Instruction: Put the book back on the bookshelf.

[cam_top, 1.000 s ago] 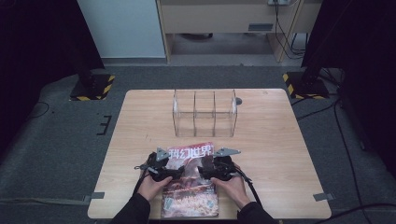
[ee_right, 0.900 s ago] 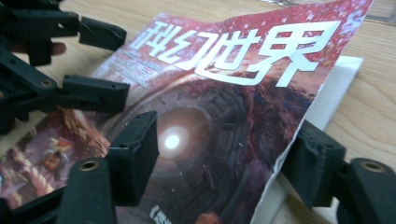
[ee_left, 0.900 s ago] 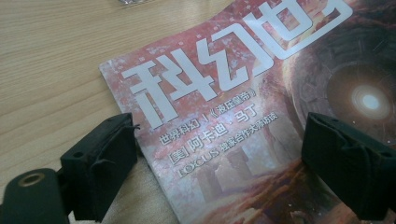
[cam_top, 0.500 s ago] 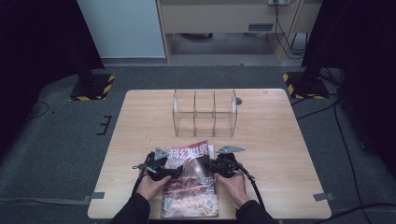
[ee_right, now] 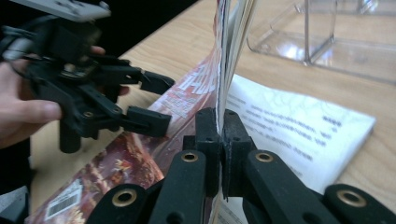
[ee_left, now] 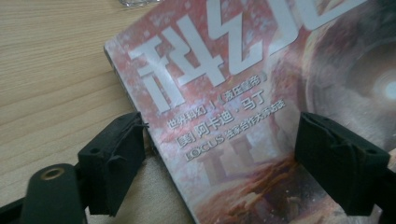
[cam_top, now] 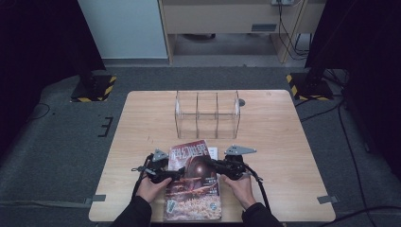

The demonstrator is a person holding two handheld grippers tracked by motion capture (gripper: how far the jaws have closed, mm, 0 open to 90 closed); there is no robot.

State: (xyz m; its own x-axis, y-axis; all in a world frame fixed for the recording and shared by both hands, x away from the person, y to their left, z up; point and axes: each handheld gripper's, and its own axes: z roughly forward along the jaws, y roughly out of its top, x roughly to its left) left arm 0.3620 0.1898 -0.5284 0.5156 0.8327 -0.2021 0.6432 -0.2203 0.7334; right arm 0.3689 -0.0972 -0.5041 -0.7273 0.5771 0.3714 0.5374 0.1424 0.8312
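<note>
Magazine [cam_top: 193, 182] with a red cover lay at the near edge of the wooden table [cam_top: 283, 137], between the person's 2 hands. White characters ran across the top of its cover, and a barcode sat near its bottom left corner.

The right gripper [cam_top: 218, 165] had its 2 jaws pressed together on the magazine's cover, near its right edge. In the right gripper view the gripper [ee_right: 220, 140] pinched that cover so it stood up on edge, and a white printed page [ee_right: 299, 126] lay open flat beneath it.

The left gripper [cam_top: 176, 174] sat at the magazine's left edge with its jaws apart. In the left gripper view the gripper [ee_left: 219, 163] had 1 jaw just off the cover's left edge over bare wood and the other above the cover. Whether either jaw touched the paper could not be told. The right gripper view also caught the left gripper [ee_right: 156, 100] with its jaws spread above the cover, held in the left hand [ee_right: 21, 105].

A clear plastic rack [cam_top: 207, 113] with 3 compartments stood farther back on the table, well apart from the magazine.
</note>
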